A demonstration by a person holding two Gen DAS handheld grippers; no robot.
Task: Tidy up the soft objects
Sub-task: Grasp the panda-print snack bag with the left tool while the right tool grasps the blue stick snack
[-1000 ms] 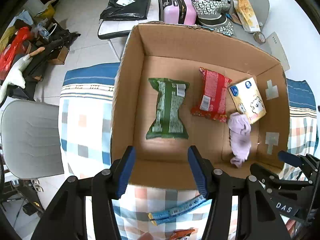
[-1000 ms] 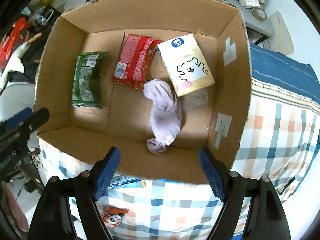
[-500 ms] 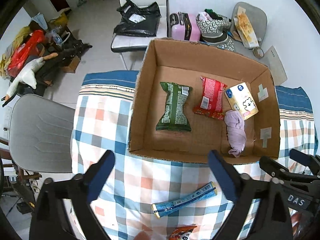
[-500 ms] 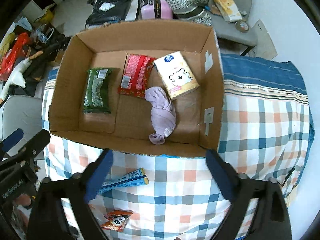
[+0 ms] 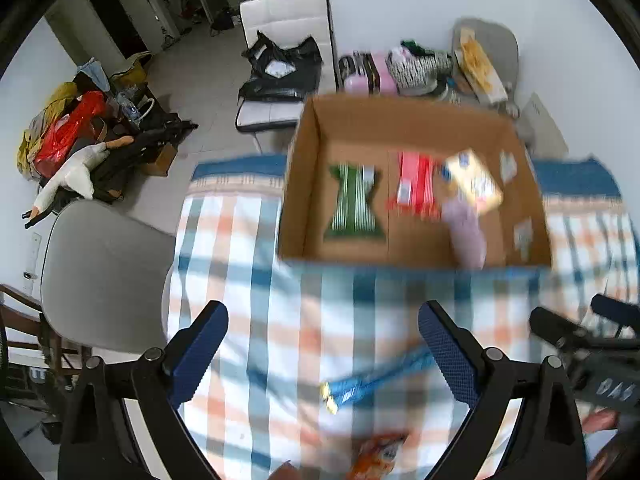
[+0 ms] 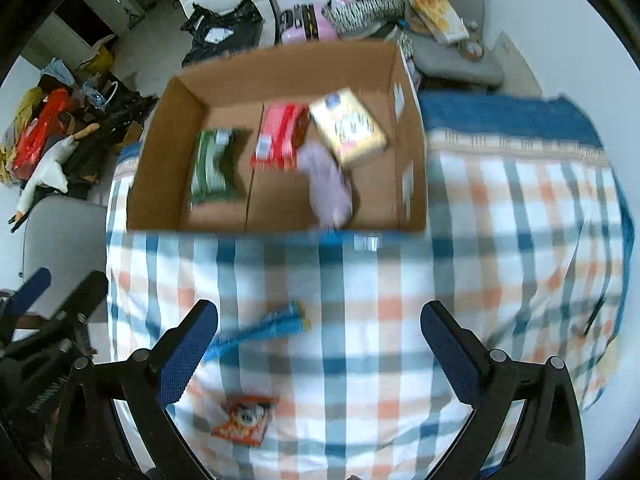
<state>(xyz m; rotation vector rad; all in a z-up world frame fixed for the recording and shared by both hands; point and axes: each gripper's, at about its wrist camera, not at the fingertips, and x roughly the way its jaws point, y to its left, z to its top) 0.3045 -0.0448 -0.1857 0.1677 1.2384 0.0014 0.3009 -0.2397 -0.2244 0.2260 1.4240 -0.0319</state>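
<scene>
A cluttered room with white walls surrounds a table under a blue, orange and white checked cloth (image 6: 400, 280). On the cloth's far side stands an open brown cardboard box (image 6: 160, 160) holding a green crinkled packet (image 6: 212, 168) at left, a red packet (image 6: 280, 136) in the middle, a yellow tissue pack (image 6: 348, 128) at right and a pale purple cloth (image 6: 328, 184) nearer, touching the tissue pack. Nearer on the cloth lie a long blue packet (image 6: 268, 328) and a small orange snack packet (image 6: 244, 420), well apart from the box. A grey chair (image 5: 104, 280) stands to the left and a white chair with a black bag (image 5: 280, 72) lies beyond. Motion blur makes the labels unreadable. The left gripper (image 5: 324, 356) and the right gripper (image 6: 320, 352) both hover with fingers spread wide, empty, nothing blocking either.
</scene>
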